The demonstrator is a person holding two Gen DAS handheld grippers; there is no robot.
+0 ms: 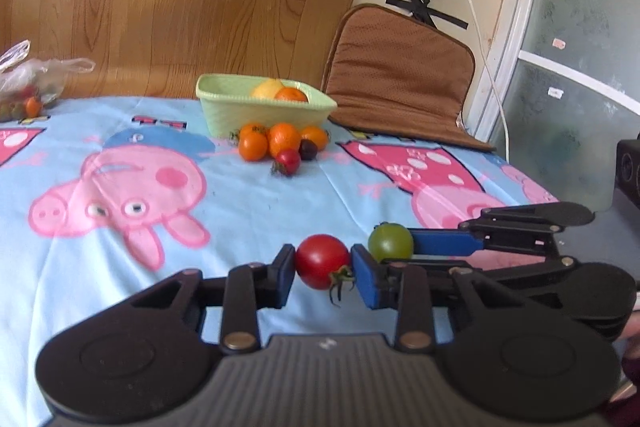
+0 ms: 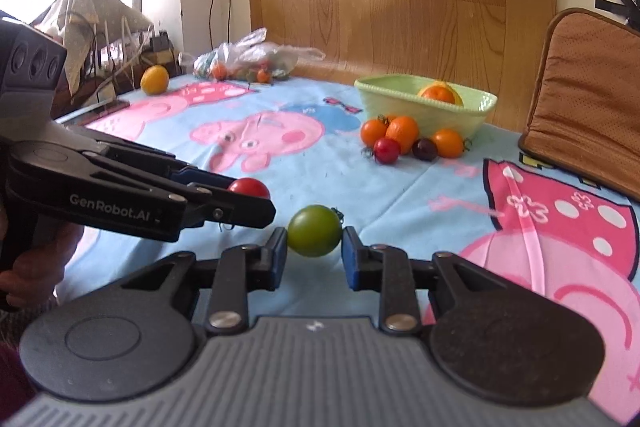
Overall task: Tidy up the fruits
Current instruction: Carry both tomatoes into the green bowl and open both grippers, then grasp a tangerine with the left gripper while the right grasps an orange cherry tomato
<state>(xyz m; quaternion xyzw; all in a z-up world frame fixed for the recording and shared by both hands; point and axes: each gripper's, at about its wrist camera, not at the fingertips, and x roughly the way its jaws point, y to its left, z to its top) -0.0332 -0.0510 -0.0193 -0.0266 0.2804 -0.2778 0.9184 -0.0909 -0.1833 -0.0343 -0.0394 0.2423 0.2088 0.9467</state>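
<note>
My left gripper [image 1: 323,263] is shut on a red tomato [image 1: 320,259] with a green stem, held above the blue Peppa Pig cloth [image 1: 240,211]. My right gripper [image 2: 314,241] is shut on a green tomato [image 2: 314,230], just to the right of the left one. The green tomato [image 1: 390,241] and the right gripper's blue fingers [image 1: 444,242] also show in the left wrist view. The red tomato [image 2: 250,188] shows in the right wrist view behind the left gripper. A light green basket [image 1: 224,115] [image 2: 384,103] at the back holds an orange [image 1: 292,94] and a yellow fruit [image 1: 266,89].
A cluster of orange, red and dark tomatoes [image 1: 280,145] [image 2: 408,139] lies in front of the basket. A plastic bag of tomatoes [image 1: 28,87] [image 2: 248,61] sits at the far left. A yellow fruit [image 2: 154,79] lies near the bag. A brown cushion [image 1: 400,79] leans at the right.
</note>
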